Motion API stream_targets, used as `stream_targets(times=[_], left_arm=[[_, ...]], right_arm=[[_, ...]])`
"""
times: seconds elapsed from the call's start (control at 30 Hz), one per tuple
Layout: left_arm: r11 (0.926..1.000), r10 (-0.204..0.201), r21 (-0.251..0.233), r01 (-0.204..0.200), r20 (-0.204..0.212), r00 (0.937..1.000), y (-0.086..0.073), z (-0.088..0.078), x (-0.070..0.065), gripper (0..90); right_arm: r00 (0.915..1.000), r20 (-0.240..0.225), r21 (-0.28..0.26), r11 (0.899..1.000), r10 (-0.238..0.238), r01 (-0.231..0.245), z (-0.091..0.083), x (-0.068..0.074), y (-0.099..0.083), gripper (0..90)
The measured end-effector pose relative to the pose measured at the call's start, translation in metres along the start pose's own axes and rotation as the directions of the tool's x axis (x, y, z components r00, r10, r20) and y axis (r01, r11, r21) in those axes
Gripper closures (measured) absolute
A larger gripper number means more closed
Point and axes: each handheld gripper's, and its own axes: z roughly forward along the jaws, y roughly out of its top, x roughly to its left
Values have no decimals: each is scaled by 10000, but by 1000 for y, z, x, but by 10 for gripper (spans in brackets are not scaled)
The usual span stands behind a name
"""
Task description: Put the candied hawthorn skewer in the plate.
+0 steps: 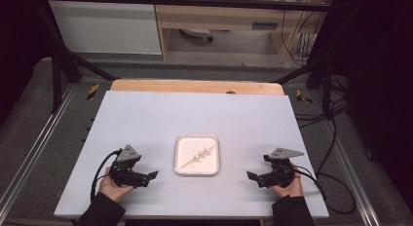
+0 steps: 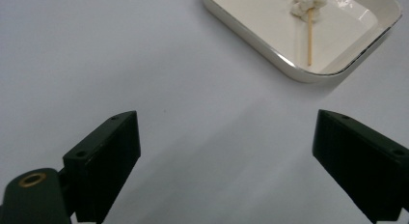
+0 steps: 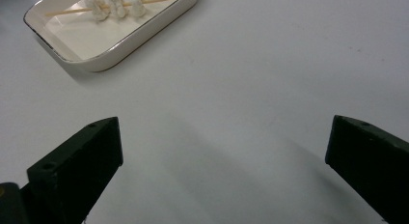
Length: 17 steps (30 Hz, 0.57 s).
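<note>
Lying in the white tray [image 1: 181, 166], the skewer [image 1: 197, 157] is sitting between the left gripper [image 1: 152, 176] and right gripper [image 1: 251, 176], both gaping empty.

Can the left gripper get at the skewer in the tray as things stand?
Probably yes: the left gripper is open, and only bare table lies between it and the skewer in the shallow tray.

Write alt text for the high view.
A white tray holding a skewer of three pale lumps sits mid-table. On either side a hand holds an open, empty claw, left claw and right claw, both pointing inward at the tray.
</note>
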Motion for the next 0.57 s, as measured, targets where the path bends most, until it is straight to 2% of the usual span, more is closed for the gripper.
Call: stream_targets(times=[0.1, 0.27, 0.57], left_arm=[[9997, -176, -187, 177, 93, 9998, -8, -3, 6, 98], [9996, -216, -206, 217, 46, 9998, -19, -4, 11, 100], [9998, -119, -162, 120, 27, 9999, -23, -3, 11, 104]], right_arm=[[10000, -11, 3, 10000, -28, 28, 0, 0, -1, 3], [10000, -8, -52, 10000, 15, -15, -2, 0, -2, 4], [10000, -17, -70, 10000, -11, 11, -3, -1, -1, 4]])
